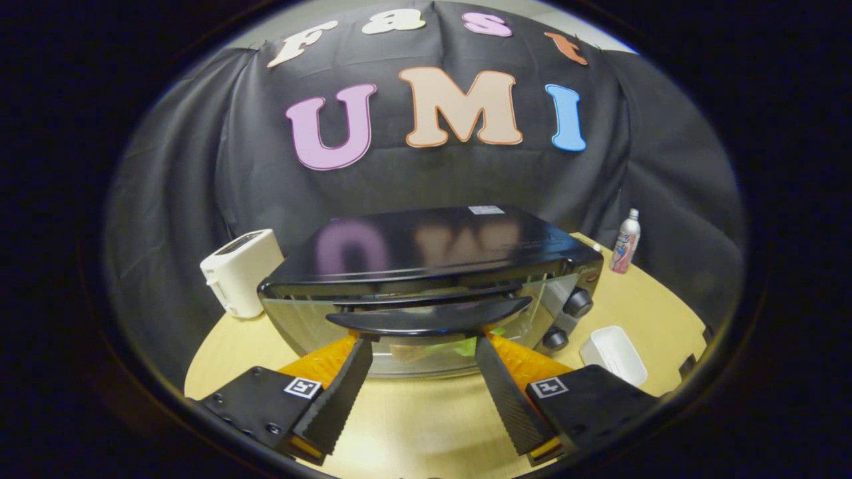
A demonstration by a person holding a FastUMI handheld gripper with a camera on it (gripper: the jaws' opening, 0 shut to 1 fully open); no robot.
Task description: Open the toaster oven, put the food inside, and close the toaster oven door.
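A white pop-up toaster [241, 271] stands at the far left of the round, pale wooden table [426, 426], close against the draped black cloth wall [173, 193]. At the far right, near the table's edge, a small bottle [626, 241] stands upright, pale cap, pinkish printed body; what it holds cannot be told at this size. A white rectangular dish [614, 354] lies nearer on the right side of the table, open side up, seemingly with nothing in it, well apart from the bottle.
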